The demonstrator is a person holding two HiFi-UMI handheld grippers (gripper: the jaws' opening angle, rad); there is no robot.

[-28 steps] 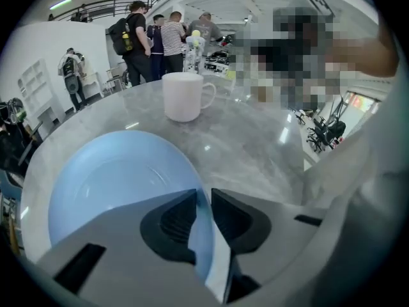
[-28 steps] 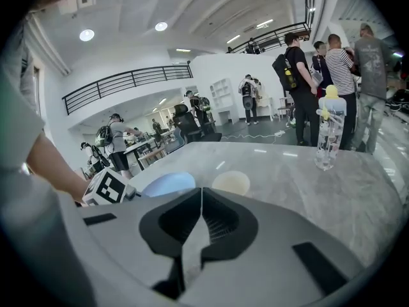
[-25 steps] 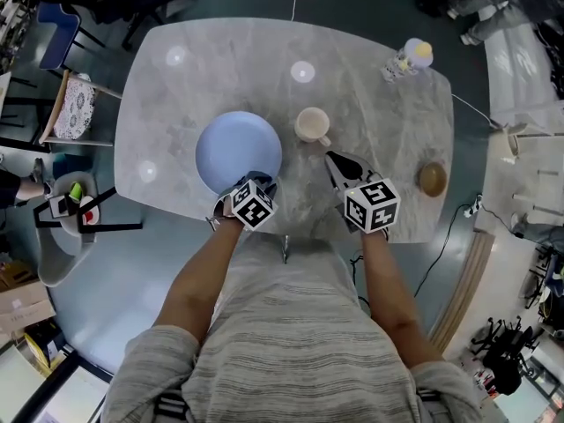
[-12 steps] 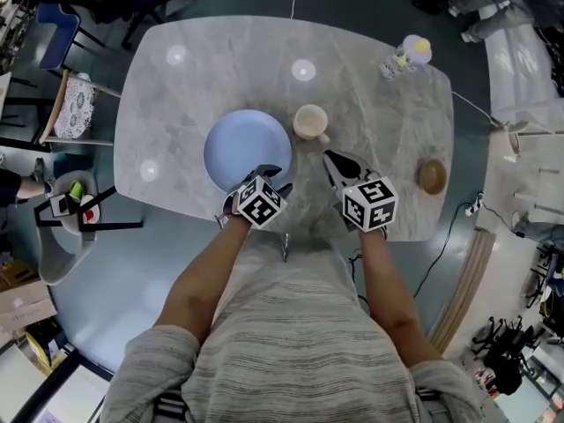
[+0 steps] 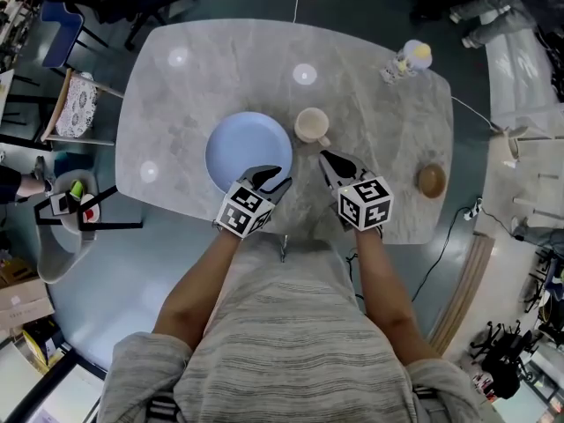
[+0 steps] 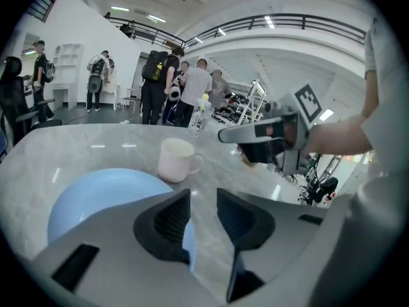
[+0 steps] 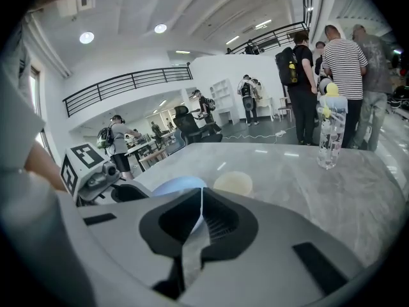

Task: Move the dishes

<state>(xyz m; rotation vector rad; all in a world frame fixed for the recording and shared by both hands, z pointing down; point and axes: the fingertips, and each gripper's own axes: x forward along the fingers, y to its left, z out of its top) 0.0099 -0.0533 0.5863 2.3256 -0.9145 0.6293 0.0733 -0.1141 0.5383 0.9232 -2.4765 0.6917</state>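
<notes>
A pale blue plate (image 5: 242, 148) is seen lying flat on the marble counter (image 5: 379, 139), and a cream mug (image 5: 310, 124) is stood just beside its far right edge. The left gripper (image 5: 271, 181) is held at the plate's near right rim. Its jaws are parted and have just been closing, with nothing caught between them. The right gripper (image 5: 324, 156) is held near the mug, on its near side, with its jaws pressed together and empty. A bottle (image 5: 407, 60) is set at the counter's far right corner.
</notes>
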